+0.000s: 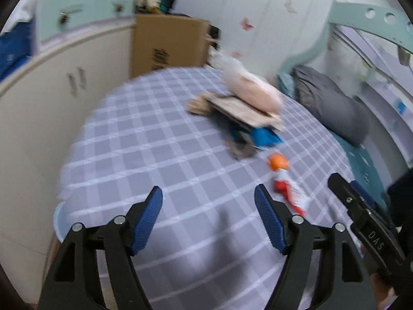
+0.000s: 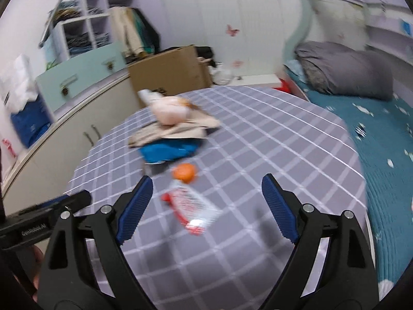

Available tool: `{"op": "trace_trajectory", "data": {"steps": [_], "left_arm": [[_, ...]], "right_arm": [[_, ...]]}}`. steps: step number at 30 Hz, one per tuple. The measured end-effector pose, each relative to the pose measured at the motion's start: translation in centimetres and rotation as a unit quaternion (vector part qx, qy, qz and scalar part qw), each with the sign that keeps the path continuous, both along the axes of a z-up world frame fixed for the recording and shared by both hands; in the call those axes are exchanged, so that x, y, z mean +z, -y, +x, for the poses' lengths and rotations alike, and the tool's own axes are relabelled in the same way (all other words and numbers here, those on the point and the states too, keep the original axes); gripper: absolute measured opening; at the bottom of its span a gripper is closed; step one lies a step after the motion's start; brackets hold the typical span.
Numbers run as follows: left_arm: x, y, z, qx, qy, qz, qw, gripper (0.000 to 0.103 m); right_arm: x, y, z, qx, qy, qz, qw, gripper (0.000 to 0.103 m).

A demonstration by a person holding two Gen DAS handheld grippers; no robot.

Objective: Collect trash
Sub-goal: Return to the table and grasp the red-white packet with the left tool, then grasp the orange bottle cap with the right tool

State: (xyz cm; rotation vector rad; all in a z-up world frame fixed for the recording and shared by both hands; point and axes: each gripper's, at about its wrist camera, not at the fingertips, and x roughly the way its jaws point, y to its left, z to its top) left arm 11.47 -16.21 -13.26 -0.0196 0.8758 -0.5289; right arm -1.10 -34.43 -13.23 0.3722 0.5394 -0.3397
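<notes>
Ahead of the right gripper (image 2: pixel 206 204), between its spread fingers but lower on the cloth: a red-and-clear wrapper (image 2: pixel 191 210), lying flat, untouched. Just beyond the wrapper, an orange lump (image 2: pixel 184 172), perhaps peel or a small fruit; too blurred to tell. Farther out, a pile (image 2: pixel 173 131) of cardboard, a blue bag and a pale pink bundle on top. All resting on a checked tablecloth (image 2: pixel 271 142).

Left gripper (image 1: pixel 208 217) also spread wide, holding nothing, hovering over bare cloth; wrapper (image 1: pixel 290 192) just off its right finger, orange lump (image 1: pixel 277 162) beyond that. Right gripper's arm visible at the far right edge of the left view.

Step in hand, by the look of it: approach to the first pick, nothing collected yet. Wrapper likely the target, being nearest the right gripper.

Next move calls for lowering the right gripper until the fingers straddle the wrapper, then closing on it. Thin, flat film: fingers must reach the cloth or catch a raised edge, else likely to slip. No bin seen in either view; drop point unknown.
</notes>
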Motion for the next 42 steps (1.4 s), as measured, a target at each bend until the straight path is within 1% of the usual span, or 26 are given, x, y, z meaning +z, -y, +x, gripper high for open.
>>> {"op": "trace_trajectory", "data": {"steps": [2,4,8,10,11,12,13,14,16,17,18,19,22,25,26,28,30,33,36,38,39,40,42], "left_arm": [[-0.6,2.0,-0.3,-0.005,-0.008,-0.006,0.9999,0.072],[-1.1,4.2,-0.7,-0.023,-0.013,-0.006,0.9996,0.072],[-1.8,7.8,-1.4,-0.041,0.002,0.023,0.9989,0.072],[-2.4,9.1,-1.4,-0.049,0.001,0.039,0.9980,0.072],[-2.7,9.7,-1.3,-0.051,-0.004,0.044,0.9977,0.070],[-2.9,9.7,-1.2,-0.053,-0.008,0.047,0.9974,0.064],[-3.1,10.0,-1.1,-0.056,-0.013,0.050,0.9971,0.062],[-3.1,10.1,-1.1,-0.054,-0.009,0.051,0.9972,0.060],[-3.2,10.6,-0.9,-0.057,0.001,0.062,0.9965,0.047],[-3.2,10.8,-0.9,-0.056,0.005,0.067,0.9962,0.043],[-3.3,10.8,-0.8,-0.058,0.006,0.067,0.9961,0.031],[-3.3,10.8,-0.8,-0.068,0.002,0.059,0.9960,0.022],[-3.2,10.4,-1.1,-0.080,0.004,0.048,0.9956,0.016],[-3.0,9.4,-0.7,-0.078,-0.010,0.032,0.9964,0.013],[-2.7,8.6,-0.6,-0.072,-0.010,0.024,0.9971,0.012],[-2.3,7.2,-0.2,-0.056,-0.005,0.020,0.9982,0.012],[-1.5,5.5,0.0,-0.038,0.007,0.016,0.9991,0.012],[-0.4,3.4,0.5,-0.011,0.037,0.031,0.9988,0.012],[0.2,1.7,1.2,0.009,0.045,0.038,0.9982,0.012],[0.4,0.6,1.6,0.016,0.048,0.036,0.9981,0.012],[0.5,0.0,1.7,0.021,0.050,0.036,0.9979,0.012],[0.6,-0.6,1.9,0.027,0.051,0.037,0.9976,0.012],[0.6,-1.3,2.4,0.034,0.050,0.036,0.9975,0.012]], "right_arm": [[-0.3,1.3,-1.1,-0.015,0.005,0.007,1.000,0.085],[-0.4,2.0,-1.7,-0.025,0.006,0.011,1.000,0.085],[-0.9,3.7,-2.8,-0.038,0.005,0.021,0.999,0.085],[-1.3,4.4,-3.2,-0.043,0.002,0.028,0.999,0.085],[-1.4,4.6,-3.2,-0.044,-0.001,0.030,0.999,0.085],[-1.5,4.8,-3.3,-0.045,-0.001,0.032,0.998,0.085],[-1.6,5.0,-3.5,-0.047,-0.002,0.033,0.998,0.085],[-1.6,5.1,-3.5,-0.050,-0.002,0.033,0.998,0.085],[-1.7,5.3,-3.6,-0.051,-0.001,0.035,0.998,0.085],[-1.7,5.4,-3.6,-0.052,0.000,0.036,0.998,0.085],[-1.7,5.5,-3.6,-0.052,0.000,0.037,0.998,0.085],[-1.7,5.5,-3.4,-0.050,-0.001,0.037,0.998,0.085],[-1.7,5.3,-2.9,-0.044,-0.005,0.036,0.998,0.085],[-1.5,4.7,-2.3,-0.031,-0.009,0.030,0.999,0.085],[-1.4,4.4,-1.9,-0.025,-0.014,0.024,0.999,0.085],[-1.3,3.8,-0.9,-0.012,-0.028,0.016,0.999,0.085],[-1.2,3.4,0.1,0.000,-0.041,0.012,0.999,0.085],[-0.8,2.0,2.4,0.035,-0.063,-0.008,0.997,0.085],[-0.9,0.6,4.4,0.082,-0.072,-0.004,0.994,0.085],[-1.2,-0.2,5.8,0.102,-0.085,-0.011,0.991,0.084],[-1.5,-0.6,6.5,0.111,-0.095,-0.012,0.989,0.079],[-1.8,-0.8,7.2,0.120,-0.105,-0.008,0.987,0.069],[-2.2,-1.2,8.5,0.132,-0.123,-0.006,0.984,0.060]]}}
